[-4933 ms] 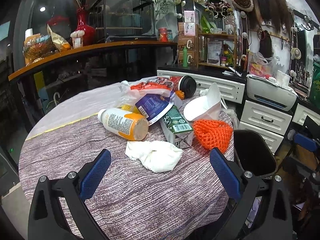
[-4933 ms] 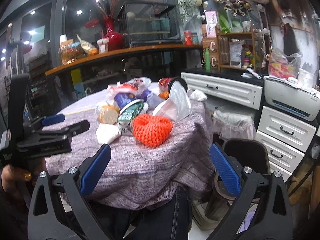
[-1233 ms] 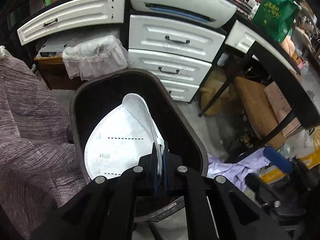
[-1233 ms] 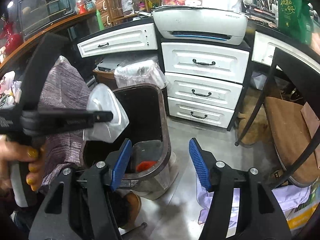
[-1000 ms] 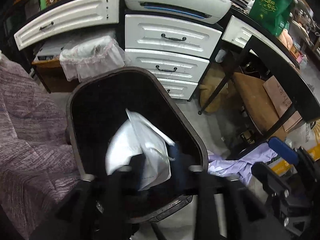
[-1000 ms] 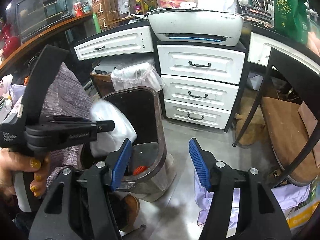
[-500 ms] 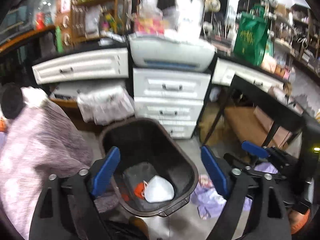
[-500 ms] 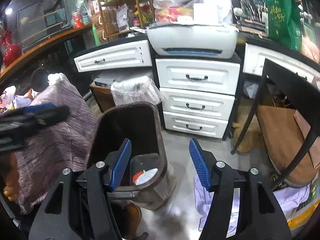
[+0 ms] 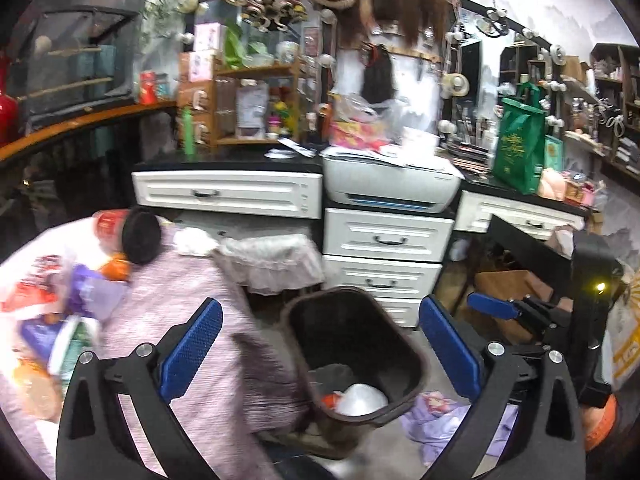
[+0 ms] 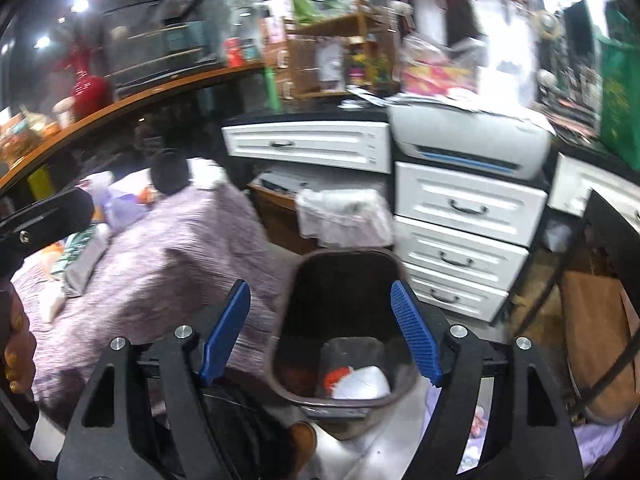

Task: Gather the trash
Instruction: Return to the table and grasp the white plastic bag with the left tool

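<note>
Dark brown plastic bin holds white folded mask and orange netting — purple-clothed surface litter outstanding; left claw, right claw both spread, empty.

a tabletop draped in a mauve streaked cloth carries a blurred heap of trash at its far left: a red-and-white plastic bag, a dark-capped container on its side, a crumpled white tissue by the edge, and a carton. beside it the grey floor bears a dark brown bin, which holds a white mask and orange netting. a lilac cloth lies on the floor just right of the bin.
</note>
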The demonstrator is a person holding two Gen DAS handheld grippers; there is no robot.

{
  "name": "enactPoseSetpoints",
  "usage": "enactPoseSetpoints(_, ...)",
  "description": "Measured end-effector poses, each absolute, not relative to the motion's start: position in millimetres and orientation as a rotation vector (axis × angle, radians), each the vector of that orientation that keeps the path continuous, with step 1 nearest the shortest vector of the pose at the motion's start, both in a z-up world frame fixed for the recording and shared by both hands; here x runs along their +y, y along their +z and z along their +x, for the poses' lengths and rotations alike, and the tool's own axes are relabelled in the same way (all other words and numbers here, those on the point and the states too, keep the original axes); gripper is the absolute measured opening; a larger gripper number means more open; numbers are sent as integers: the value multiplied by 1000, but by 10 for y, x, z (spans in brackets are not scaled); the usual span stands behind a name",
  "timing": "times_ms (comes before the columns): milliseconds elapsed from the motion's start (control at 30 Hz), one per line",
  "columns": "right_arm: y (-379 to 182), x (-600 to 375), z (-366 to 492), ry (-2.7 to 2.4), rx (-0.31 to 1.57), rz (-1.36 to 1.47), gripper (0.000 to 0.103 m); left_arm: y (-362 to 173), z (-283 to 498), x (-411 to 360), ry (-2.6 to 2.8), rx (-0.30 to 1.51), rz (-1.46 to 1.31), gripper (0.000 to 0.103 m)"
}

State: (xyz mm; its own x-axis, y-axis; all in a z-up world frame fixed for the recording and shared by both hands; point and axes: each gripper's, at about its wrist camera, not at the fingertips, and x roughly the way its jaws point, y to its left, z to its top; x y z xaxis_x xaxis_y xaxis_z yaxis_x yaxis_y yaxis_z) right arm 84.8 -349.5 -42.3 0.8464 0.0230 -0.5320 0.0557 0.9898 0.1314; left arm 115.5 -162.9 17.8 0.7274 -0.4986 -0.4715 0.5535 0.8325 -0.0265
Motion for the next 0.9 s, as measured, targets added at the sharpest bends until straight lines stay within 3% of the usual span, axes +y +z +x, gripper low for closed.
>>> enactPoseSetpoints(633, -102, -1811, 1225, 288, 569, 30, 73, 375, 1582, 424, -168, 473, 40, 97)
enactPoseSetpoints(900, -119, -1445, 1221, 323, 561, -16, 73, 314, 2306, 1043, -171, 659, -66, 69)
